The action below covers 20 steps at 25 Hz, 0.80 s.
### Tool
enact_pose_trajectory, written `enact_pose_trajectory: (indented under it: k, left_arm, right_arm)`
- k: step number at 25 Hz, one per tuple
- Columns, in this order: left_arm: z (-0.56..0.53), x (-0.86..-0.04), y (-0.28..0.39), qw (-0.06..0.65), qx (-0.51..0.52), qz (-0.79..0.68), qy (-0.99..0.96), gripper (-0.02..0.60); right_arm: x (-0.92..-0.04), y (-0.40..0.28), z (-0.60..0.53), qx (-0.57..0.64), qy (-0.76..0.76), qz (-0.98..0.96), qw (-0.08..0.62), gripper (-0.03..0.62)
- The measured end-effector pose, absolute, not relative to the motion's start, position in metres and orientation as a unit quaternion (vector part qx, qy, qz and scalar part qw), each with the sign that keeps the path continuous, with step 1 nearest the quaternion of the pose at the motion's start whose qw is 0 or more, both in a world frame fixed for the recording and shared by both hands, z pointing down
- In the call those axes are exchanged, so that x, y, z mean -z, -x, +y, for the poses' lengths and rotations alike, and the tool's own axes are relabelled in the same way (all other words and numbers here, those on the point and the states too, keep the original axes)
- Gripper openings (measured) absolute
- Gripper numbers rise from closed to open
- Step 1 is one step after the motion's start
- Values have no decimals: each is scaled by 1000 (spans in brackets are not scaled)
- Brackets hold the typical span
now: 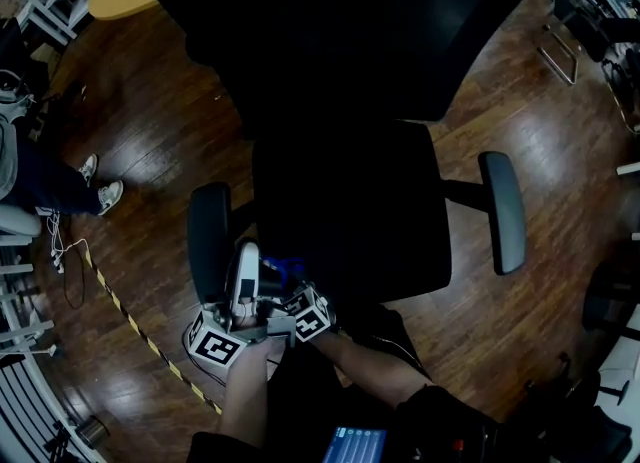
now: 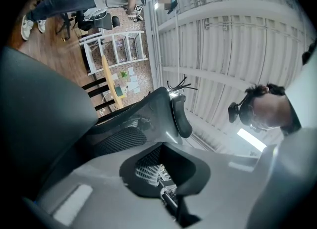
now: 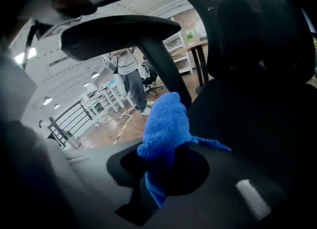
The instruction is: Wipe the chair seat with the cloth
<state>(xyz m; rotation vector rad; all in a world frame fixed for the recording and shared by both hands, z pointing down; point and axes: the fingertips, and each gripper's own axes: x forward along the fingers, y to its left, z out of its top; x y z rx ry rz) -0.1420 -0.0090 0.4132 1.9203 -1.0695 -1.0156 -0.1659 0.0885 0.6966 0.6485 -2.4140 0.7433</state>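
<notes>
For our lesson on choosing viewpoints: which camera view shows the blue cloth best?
The right gripper view: the cloth sits large and central, bunched in the right gripper. The head view shows only a small blue scrap of it by the front edge of the chair seat. The left gripper view shows none of it.
</notes>
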Motion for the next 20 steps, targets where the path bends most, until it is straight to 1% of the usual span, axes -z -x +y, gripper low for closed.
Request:
enact_pose_trajectory:
  k: [3,6,9,12,15,17,20]
  left_arm:
    - [-7,-416,143,357,391,-413,-741,-8]
    - [-10,-417,140,361,393,-410,-740,-8]
    - [-13,-417,137,363,394,-406,-741,-8]
    - [-15,-418,135,365,393,-403,-741,-8]
    - [-19,-418,134,366,392,-403,-741,-8]
    - [-21,-419,132,367,390,-404,-741,-8]
    - [-24,-420,126,369,389,-402,-742,-8]
  right_arm:
    - [-702,164,95,-283,-234,-893,259,80]
    - [-701,120,79,-285,-266,-880,272,80]
    - [-709,34,61,-271,-318,-859,296,80]
    - [-728,-80,55,-272,-387,-816,331,80]
    - [-708,-181,36,-254,-473,-777,328,80]
    - [-699,-229,31,-250,-515,-753,326,80]
    - [-696,-258,30,-249,-541,-731,332,80]
